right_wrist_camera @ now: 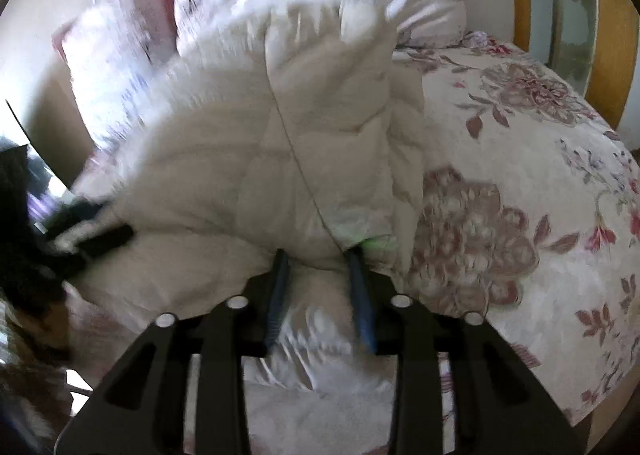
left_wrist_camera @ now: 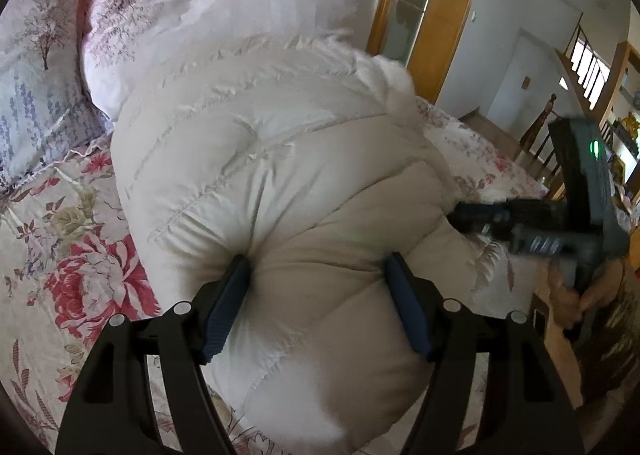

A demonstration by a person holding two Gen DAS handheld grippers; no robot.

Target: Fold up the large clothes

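Lying bunched on the floral bedspread (left_wrist_camera: 60, 255), the cream quilted down coat (left_wrist_camera: 256, 159) fills the middle of both views, puffy and folded over on itself, with a tuft of white fur trim (left_wrist_camera: 394, 87) at its far end near the pillows. The left claw (left_wrist_camera: 318, 303) stands spread wide, its two blue pads (left_wrist_camera: 226, 307) pressed into the coat's nearer bulge, one on each side of a thick roll of fabric; the pads dent the padding but remain far apart, so the hold looks like a loose straddle, not a pinch. In the right wrist view the right claw (right_wrist_camera: 320, 295) has its blue fingers (right_wrist_camera: 360, 295) drawn close together with a fold of the coat (right_wrist_camera: 280, 135) caught between them, beside a seam line that runs up across the cloth; this view is blurred, so finer detail of the grip is hard to read. From the left camera the right claw (left_wrist_camera: 464, 217) appears as a dark tool at the coat's right edge, held by a hand (left_wrist_camera: 576, 295) low at the frame's side. A pink printed pillow (left_wrist_camera: 208, 3) lies just behind the coat, touching it, and a second pillow with blue flowers (left_wrist_camera: 36, 103) sits to the left. A wooden door frame (left_wrist_camera: 452, 7) rises behind the bed.
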